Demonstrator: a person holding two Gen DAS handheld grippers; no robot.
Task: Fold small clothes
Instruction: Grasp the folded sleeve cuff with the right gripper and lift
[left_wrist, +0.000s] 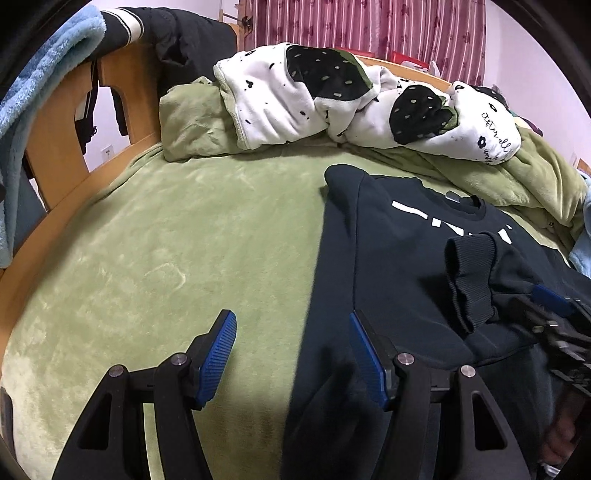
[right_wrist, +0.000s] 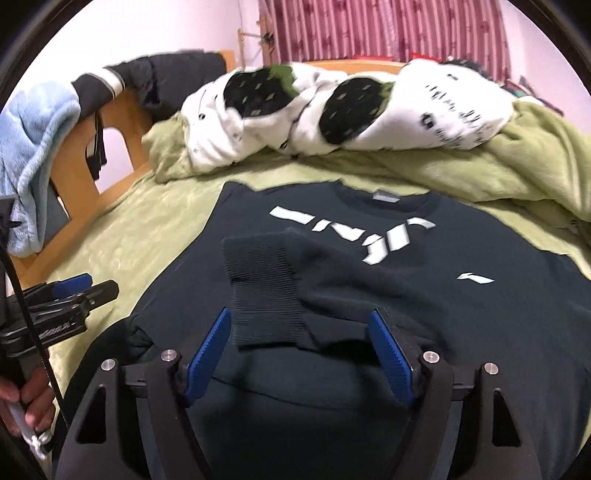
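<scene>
Green bed blanket (left_wrist: 155, 236) lies bare left of your dark sweatshirt (right_wrist: 424, 306), toward the wooden side rail (left_wrist: 55, 206). Your left gripper (left_wrist: 291, 354) gapes wide over the sweatshirt's left edge. Your right gripper (right_wrist: 299, 354), fingers wide, straddles the ribbed cuff (right_wrist: 262, 291) without gripping.

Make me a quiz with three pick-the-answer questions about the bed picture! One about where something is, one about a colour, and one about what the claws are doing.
1. Where does the ribbed cuff of the folded-in sleeve lie?
A. on the sweatshirt's front
B. hanging off the bed
C. under the white blanket

2. What colour is the bed cover under the sweatshirt?
A. pink
B. green
C. orange

3. How does the right claw stand?
A. shut on the cuff
B. shut on nothing
C. open, one finger either side of the cuff

Answers:
1. A, the cuff rests on the dark sweatshirt below its white lettering.
2. B, the plush cover shows green all around the sweatshirt.
3. C, there is a wide gap between the blue pads; the left claw is open too.
</scene>
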